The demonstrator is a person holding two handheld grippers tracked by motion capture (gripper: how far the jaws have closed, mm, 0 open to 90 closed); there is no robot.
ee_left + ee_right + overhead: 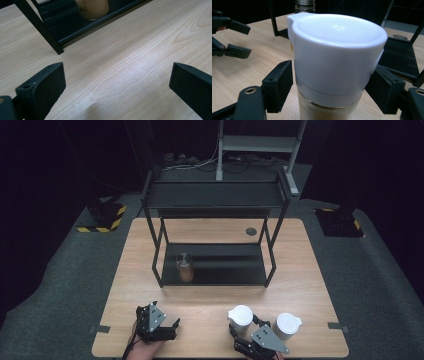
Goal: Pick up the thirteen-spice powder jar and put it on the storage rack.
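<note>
Right gripper (332,87): jaws apart, flanking a white-lidded jar (337,55); gaps each side, no contact, so grasp not yet made. Left gripper (117,87): jaws wide apart over bare table (140,50), nothing between them. Second white-lidded jar (288,326) stands just beside the right gripper. Brown jar (185,267) already on the rack (215,265) lower shelf, well ahead. Judgement: one jar shelved, two left.

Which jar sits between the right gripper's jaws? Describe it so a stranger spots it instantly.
Start at the black shelf rack mid-table, then come to the near edge, where two white-lidded jars stand. It is the left one, beside the right gripper; its twin stands farther right.
</note>
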